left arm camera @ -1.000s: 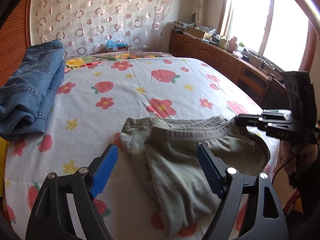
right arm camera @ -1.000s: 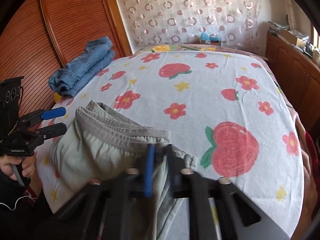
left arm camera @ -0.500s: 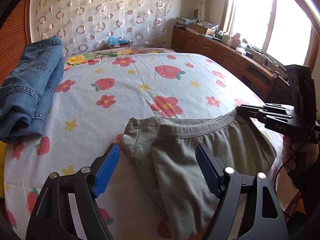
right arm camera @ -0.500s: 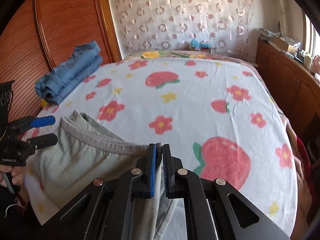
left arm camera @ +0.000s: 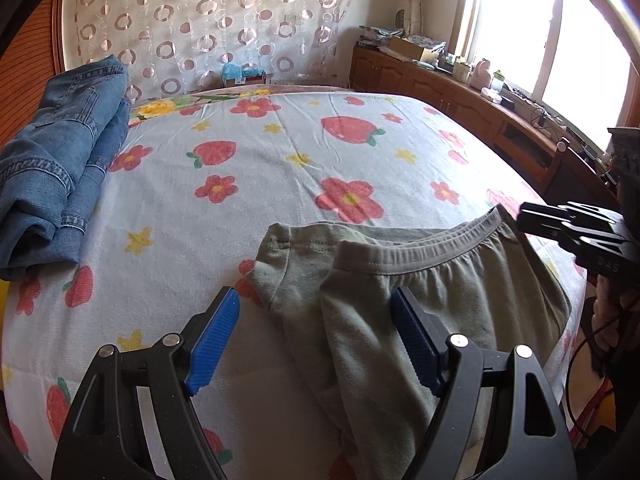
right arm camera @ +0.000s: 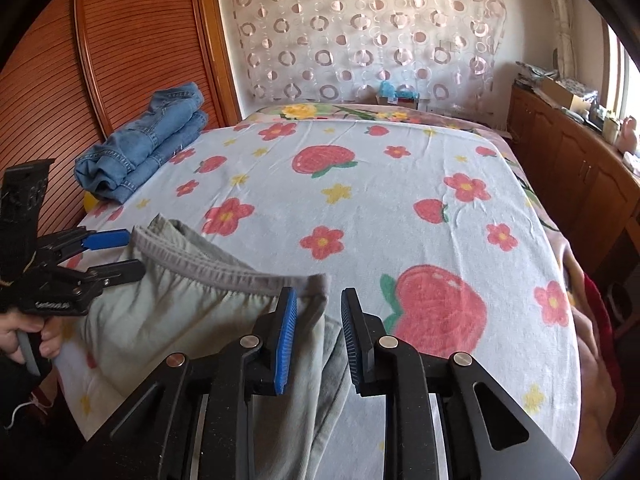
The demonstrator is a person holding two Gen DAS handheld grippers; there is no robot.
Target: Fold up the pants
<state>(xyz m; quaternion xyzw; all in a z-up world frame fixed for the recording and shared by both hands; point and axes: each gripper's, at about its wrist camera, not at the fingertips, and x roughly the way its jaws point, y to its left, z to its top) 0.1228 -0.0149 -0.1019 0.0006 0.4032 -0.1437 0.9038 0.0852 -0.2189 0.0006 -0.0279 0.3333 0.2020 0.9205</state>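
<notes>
Right hand-held gripper is letting go: a moment ago I had it pinched tight on the waistband corner of the grey pants, now its jaws are opening and the cloth lies loose between them, pads off it. Left hand-held gripper sits spread wide over the other waistband end, holding nothing, same as before. Pants lie at the near edge of the bed, waistband pulled out flat, legs trailing toward me. Folded jeans sit well apart, far left. I read this as the waist laid straight; next grab is needed to fold.
</notes>
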